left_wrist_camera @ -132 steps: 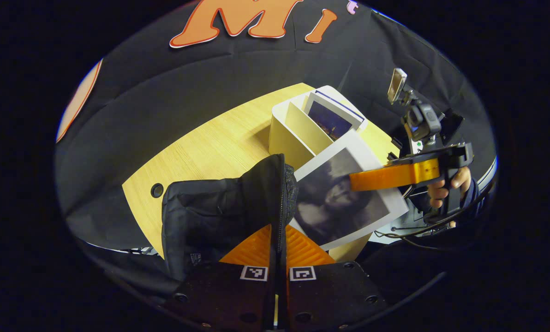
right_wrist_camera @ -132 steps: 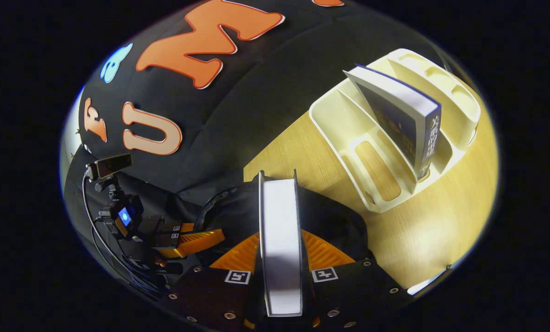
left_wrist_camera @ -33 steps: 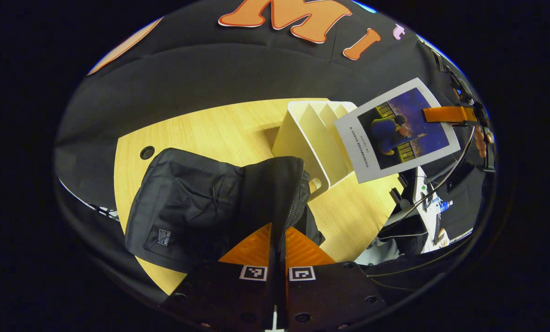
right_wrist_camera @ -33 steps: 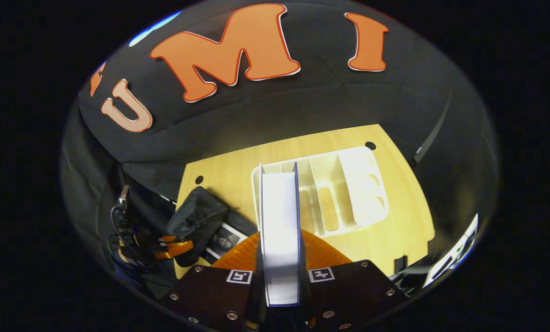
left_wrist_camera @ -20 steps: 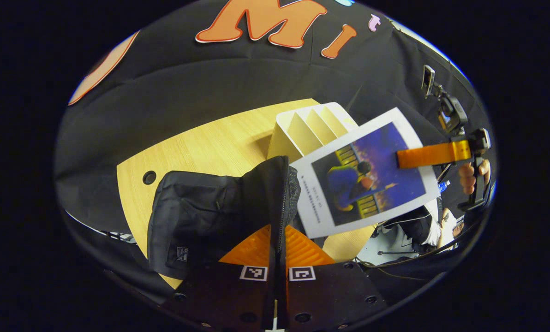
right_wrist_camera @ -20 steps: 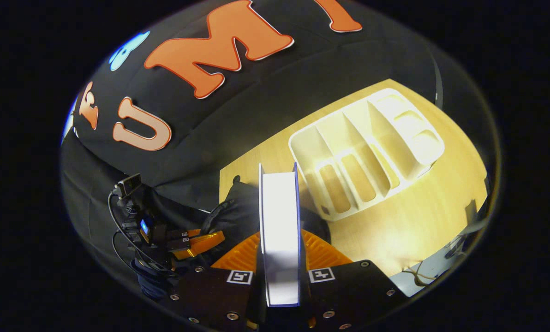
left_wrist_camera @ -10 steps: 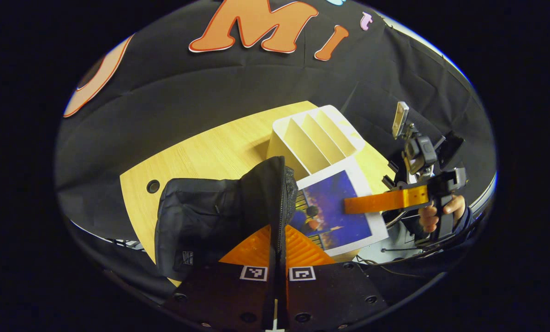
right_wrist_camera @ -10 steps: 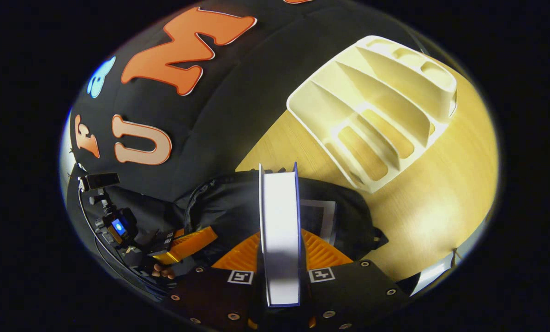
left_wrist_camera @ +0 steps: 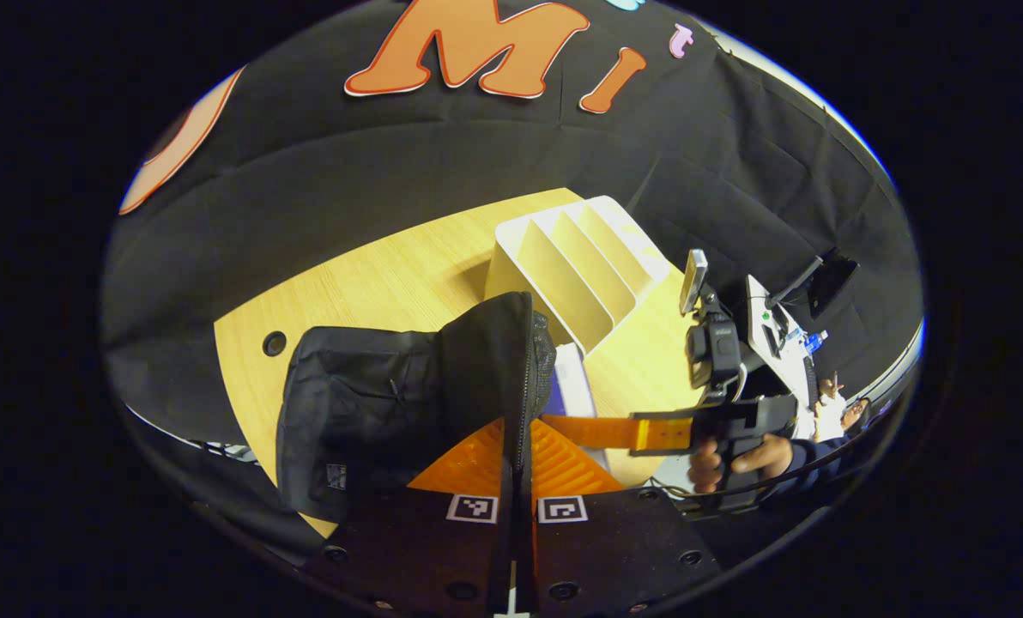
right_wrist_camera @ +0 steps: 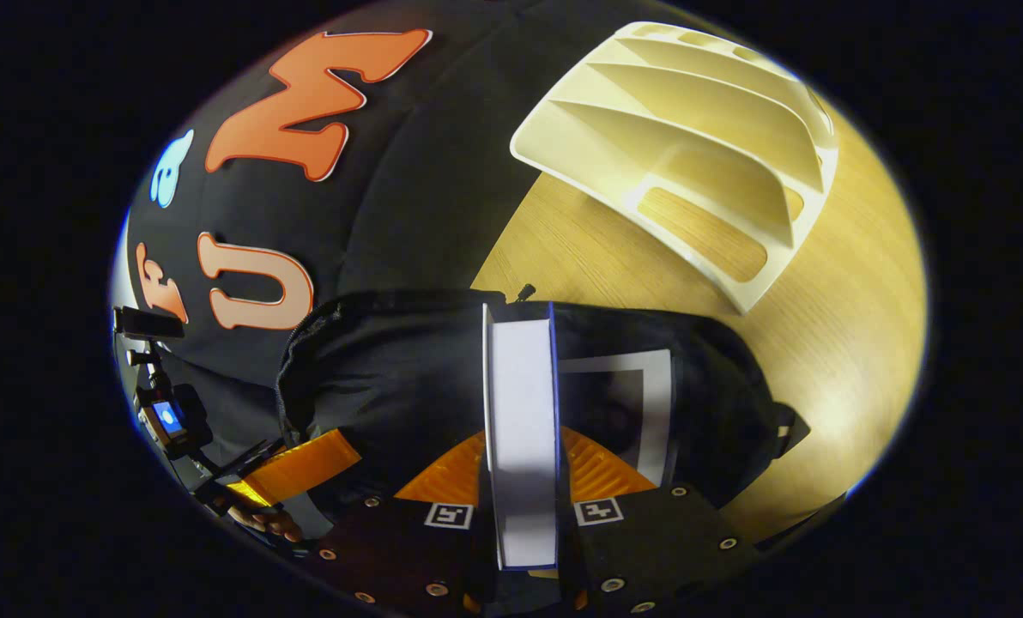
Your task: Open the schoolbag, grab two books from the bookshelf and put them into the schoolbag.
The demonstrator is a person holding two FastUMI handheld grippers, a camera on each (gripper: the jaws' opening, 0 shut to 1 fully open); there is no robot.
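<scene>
The black schoolbag (left_wrist_camera: 366, 403) lies on the wooden table (left_wrist_camera: 374, 283). My left gripper (left_wrist_camera: 518, 429) is shut on its zipper edge (left_wrist_camera: 524, 360), holding the mouth up. My right gripper (right_wrist_camera: 520, 438) is shut on a blue-covered book (right_wrist_camera: 520, 386), seen page edge on, and has it lowered into the open schoolbag (right_wrist_camera: 391, 378). A grey-covered book (right_wrist_camera: 627, 403) lies inside beside it. In the left gripper view the right gripper (left_wrist_camera: 597, 431) reaches into the mouth, and just a strip of the blue book (left_wrist_camera: 567, 386) shows. The left gripper (right_wrist_camera: 305, 468) appears at the lower left.
The cream bookshelf (left_wrist_camera: 576, 266) with slanted dividers stands on the table just beyond the bag, and it also shows as the bookshelf (right_wrist_camera: 692, 146) at the upper right. A hand (left_wrist_camera: 735, 455) holds the right gripper's handle. Black cloth walls surround the table.
My right gripper has carried the blue book down from beside the bookshelf into the bag's mouth, so most of its cover is now hidden. My left gripper keeps hold of the zipper edge.
</scene>
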